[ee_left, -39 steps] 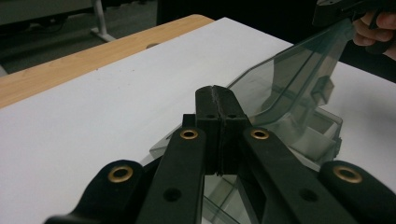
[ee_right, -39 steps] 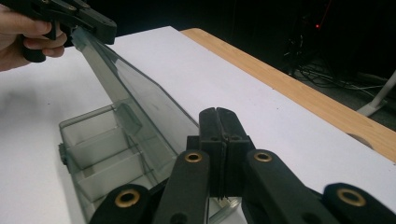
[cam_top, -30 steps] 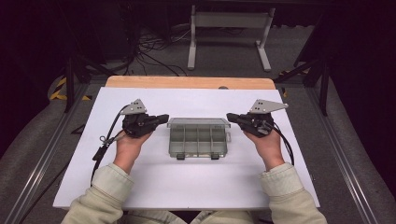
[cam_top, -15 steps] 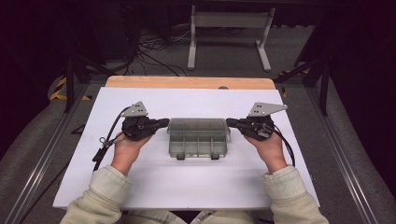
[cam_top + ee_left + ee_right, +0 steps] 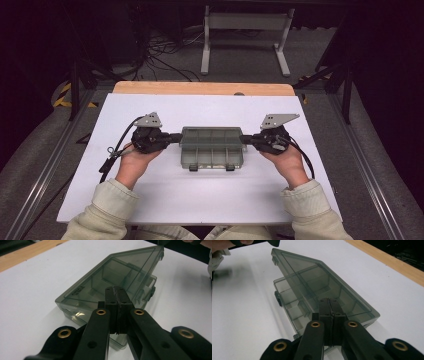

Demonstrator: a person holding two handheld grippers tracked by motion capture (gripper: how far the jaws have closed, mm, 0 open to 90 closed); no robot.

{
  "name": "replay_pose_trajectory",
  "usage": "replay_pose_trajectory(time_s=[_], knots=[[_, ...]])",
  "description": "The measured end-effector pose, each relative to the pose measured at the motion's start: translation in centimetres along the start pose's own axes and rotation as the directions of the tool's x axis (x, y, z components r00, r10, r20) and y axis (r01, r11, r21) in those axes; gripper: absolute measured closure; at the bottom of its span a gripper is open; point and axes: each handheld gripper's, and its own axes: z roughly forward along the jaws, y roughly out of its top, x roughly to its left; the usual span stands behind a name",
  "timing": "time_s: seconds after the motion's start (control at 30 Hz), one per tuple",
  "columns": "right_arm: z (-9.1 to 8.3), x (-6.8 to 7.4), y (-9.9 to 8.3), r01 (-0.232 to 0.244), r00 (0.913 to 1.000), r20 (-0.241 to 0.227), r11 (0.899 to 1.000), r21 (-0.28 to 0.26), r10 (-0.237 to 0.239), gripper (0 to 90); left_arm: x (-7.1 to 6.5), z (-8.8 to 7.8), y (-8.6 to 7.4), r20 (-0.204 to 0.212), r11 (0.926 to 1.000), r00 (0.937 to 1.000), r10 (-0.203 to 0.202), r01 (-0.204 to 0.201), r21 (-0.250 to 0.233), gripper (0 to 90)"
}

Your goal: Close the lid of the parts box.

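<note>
Fingers (image 5: pixel 117 307) of both grippers closed, pressing box lid (image 5: pixel 212 138) ends.

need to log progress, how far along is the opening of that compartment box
Done: the front latches look released, since the lid of the grey compartment box is tilted up off the base at its front edge. In hand: the left gripper and right gripper, jaws together, sit at the box's two ends. Left: swinging the lid fully open.

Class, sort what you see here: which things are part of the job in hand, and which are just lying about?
In the job:
- compartment box, lid raised part-way
- left gripper, jaws shut, at the box's left end
- right gripper, jaws shut, at its right end

Lying about:
- white board
- metal stand
- floor cables
</note>
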Motion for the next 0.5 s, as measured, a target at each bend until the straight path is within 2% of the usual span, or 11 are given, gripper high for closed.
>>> replay_pose_trajectory(time_s=[0.07,0.5], knots=[[0.06,0.10,-0.07,-0.001,1.0000,-0.008,1.000,0.014,0.001,90.0,-0.16,0.10,-0.02,0.013,0.9998,0.9999,-0.003,0.003,0.019,89.8],[0.79,0.58,-0.39,0.013,0.9993,-0.036,0.995,0.095,-0.009,90.0,-0.88,1.00,-0.20,0.031,0.9924,0.9990,0.031,-0.034,0.118,89.8]])
